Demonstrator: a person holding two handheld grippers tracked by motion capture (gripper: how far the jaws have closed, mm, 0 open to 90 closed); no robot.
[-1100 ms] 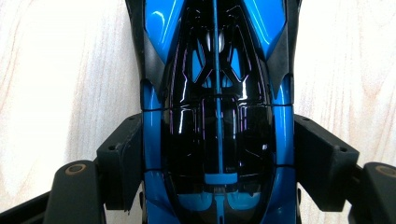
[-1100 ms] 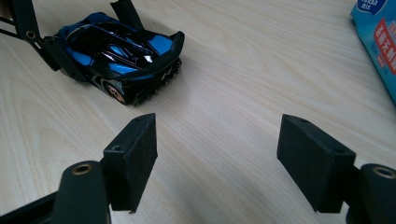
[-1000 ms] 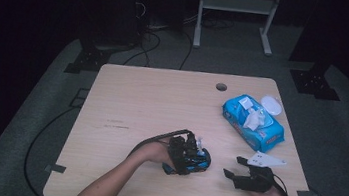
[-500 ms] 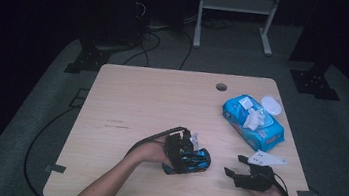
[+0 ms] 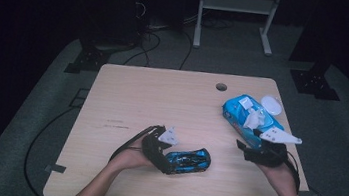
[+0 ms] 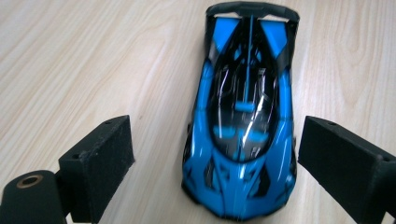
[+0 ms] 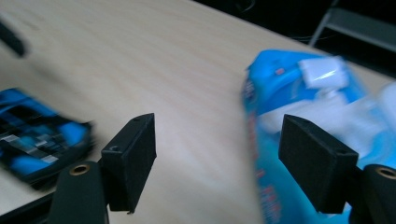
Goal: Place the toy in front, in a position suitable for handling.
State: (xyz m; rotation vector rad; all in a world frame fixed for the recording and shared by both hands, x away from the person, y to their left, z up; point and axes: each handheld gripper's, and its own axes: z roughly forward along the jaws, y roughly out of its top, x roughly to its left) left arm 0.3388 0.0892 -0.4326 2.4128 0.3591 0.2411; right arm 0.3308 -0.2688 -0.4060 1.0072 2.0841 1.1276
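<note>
- The blue toy sports car (image 6: 243, 116) is resting on its wheels on the tabletop (image 5: 162, 101), near the front edge and left of centre.
- The left gripper (image 5: 167, 160) is standing over one end of the car with its jaws released. They have just been opening, and in the left gripper view the two fingers (image 6: 100, 165) are flanking the car body with a clear gap on each side, so nothing is being gripped.
- The right gripper (image 5: 251, 153) is hovering above the tabletop just in front of the blue wet-wipe pack (image 5: 250, 118). Its jaws are also spread wide with nothing between them.
- The step in hand appears to be the release of the car by the left gripper, while the right one is turning toward the wipe pack.
- To do the release well, the left gripper should be keeping its jaws fully apart and backing straight off along the car's length; any sideways drift risks a pad nudging the car and rolling it.
- For the wipe pack, the right gripper should be lining up squarely on the protruding white wipe (image 5: 253, 119), not the soft pack wall.
</note>
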